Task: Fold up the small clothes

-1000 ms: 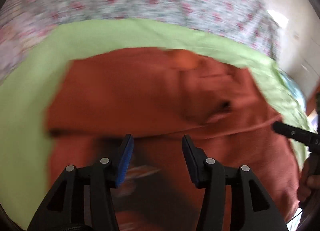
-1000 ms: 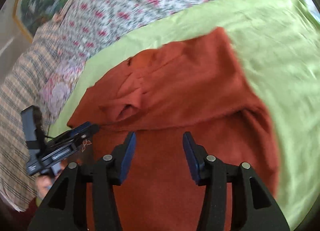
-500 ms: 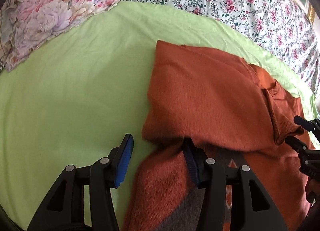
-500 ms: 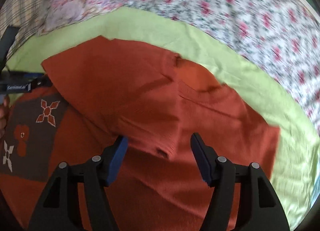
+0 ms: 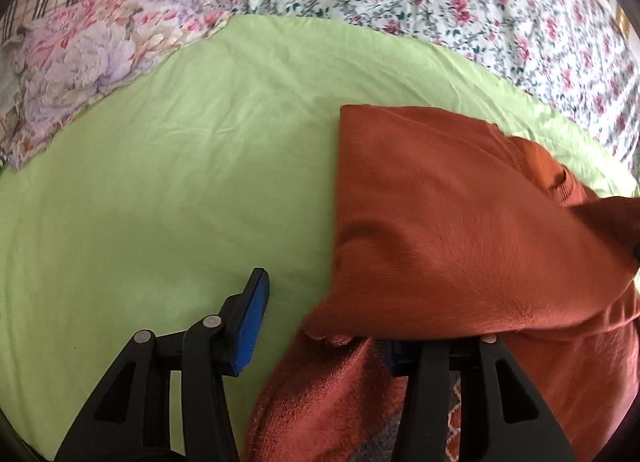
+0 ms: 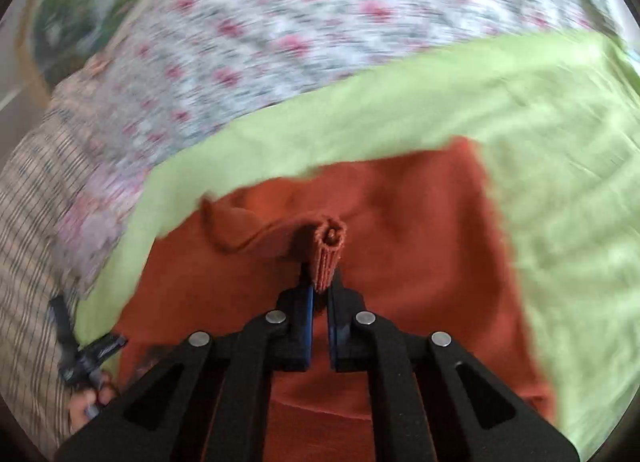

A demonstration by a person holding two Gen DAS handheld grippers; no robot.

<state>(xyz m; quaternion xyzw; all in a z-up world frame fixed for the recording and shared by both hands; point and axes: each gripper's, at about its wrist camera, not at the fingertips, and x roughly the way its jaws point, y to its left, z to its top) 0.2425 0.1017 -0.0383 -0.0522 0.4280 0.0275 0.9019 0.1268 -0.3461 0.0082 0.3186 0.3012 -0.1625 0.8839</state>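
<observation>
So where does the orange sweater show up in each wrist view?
Left wrist: the orange sweater fills the right half and drapes over the right finger of the left gripper, whose jaws are closing.
Right wrist: it lies centre and low, its ribbed cuff pinched in the right gripper.
Shared landmark: the green sheet under it.

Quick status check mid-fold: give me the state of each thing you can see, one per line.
Orange sweater: partly folded, a flap doubled over the body, lying on the green sheet.
Sweater cuff: bunched and pinched.
Right gripper: jaws shut on the cuff.
Left gripper: jaws closing, sweater edge between them, one jaw hidden under cloth.
Green sheet: spread flat, lightly creased.
</observation>
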